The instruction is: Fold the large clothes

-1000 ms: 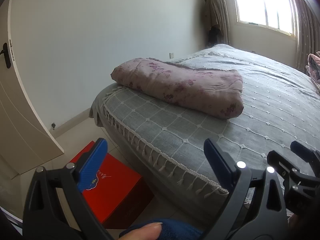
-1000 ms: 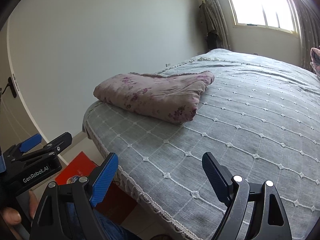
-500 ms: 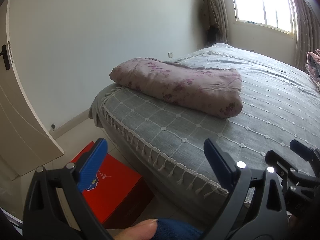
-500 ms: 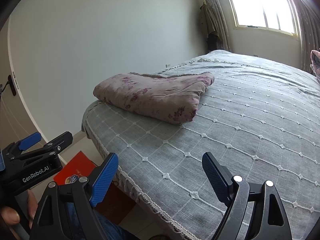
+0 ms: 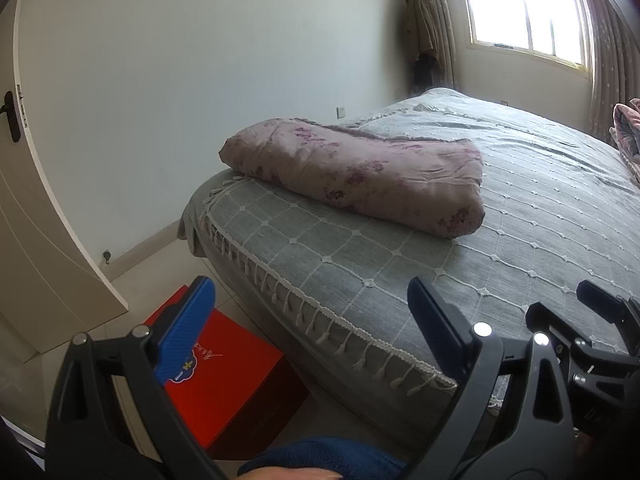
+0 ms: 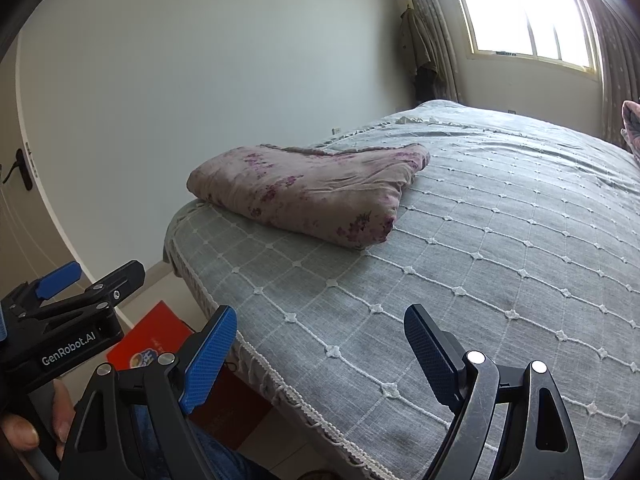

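Note:
A folded pinkish floral blanket (image 5: 360, 176) lies on the near left corner of the bed, on a grey quilted bedspread (image 5: 540, 216); it also shows in the right wrist view (image 6: 316, 196). My left gripper (image 5: 312, 300) is open and empty, held off the bed's edge over the floor. My right gripper (image 6: 320, 328) is open and empty, over the bedspread's front edge (image 6: 500, 280). Both are well short of the blanket. The left gripper also shows at the left of the right wrist view (image 6: 80, 292).
A red box (image 5: 224, 376) stands on the floor beside the bed. A white door (image 5: 24, 208) is at the left. A window with curtains (image 5: 528, 12) is at the far end. More pink fabric (image 5: 628, 132) lies at the far right of the bed.
Both views have shifted very slightly; the blanket and both open grippers stay as they were.

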The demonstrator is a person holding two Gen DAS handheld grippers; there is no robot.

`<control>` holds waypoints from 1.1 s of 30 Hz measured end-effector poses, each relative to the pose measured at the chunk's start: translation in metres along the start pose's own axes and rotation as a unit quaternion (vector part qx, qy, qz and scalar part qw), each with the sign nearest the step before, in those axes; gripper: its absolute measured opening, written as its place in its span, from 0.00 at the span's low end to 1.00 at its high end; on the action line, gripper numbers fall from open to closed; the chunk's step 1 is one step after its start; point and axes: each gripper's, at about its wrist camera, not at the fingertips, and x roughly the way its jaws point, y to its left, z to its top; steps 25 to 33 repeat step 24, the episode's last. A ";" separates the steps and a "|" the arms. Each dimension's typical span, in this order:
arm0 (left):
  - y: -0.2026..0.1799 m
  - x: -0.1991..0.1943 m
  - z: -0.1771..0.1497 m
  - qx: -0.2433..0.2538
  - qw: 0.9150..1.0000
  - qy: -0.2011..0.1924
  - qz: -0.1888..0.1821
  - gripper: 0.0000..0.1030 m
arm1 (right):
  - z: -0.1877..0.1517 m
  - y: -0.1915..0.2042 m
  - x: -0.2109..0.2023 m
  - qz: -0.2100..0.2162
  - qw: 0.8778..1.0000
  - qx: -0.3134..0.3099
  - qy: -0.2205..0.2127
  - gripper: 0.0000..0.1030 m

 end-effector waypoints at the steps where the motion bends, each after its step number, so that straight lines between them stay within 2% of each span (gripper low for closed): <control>1: 0.000 0.000 0.000 0.000 1.000 0.000 0.000 0.94 | 0.000 0.000 0.000 0.000 1.000 0.000 0.000 0.84; 33: 0.001 0.001 0.000 0.001 1.000 0.001 -0.001 0.94 | 0.000 0.001 0.002 -0.001 1.000 0.000 0.000 0.84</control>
